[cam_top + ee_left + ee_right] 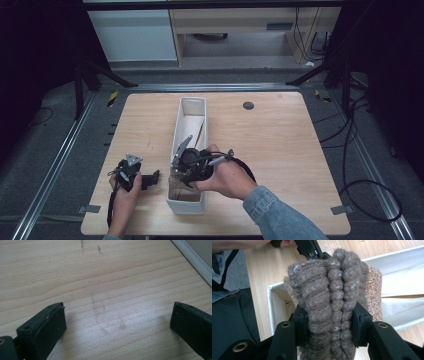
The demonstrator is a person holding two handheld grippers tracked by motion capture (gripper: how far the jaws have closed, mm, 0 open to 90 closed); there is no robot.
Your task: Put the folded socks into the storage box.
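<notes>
The soft brown-grey knitted woolly bundle [329, 302] is squeezed between the two black jaws of the right gripper [329, 322], just above the near end of the long narrow white box [189, 206]; an orange-brown speckled knit piece [374, 290] sits behind it in the box; it looks like the bundle is going into the box, so the good way is to lower it straight down between the walls, keep the squeeze soft but firm, and let go only when it rests inside; the left gripper [117, 322] hangs with its jaws wide apart, holding nothing, low over the pale wooden table [100, 277], just beside the box.
</notes>
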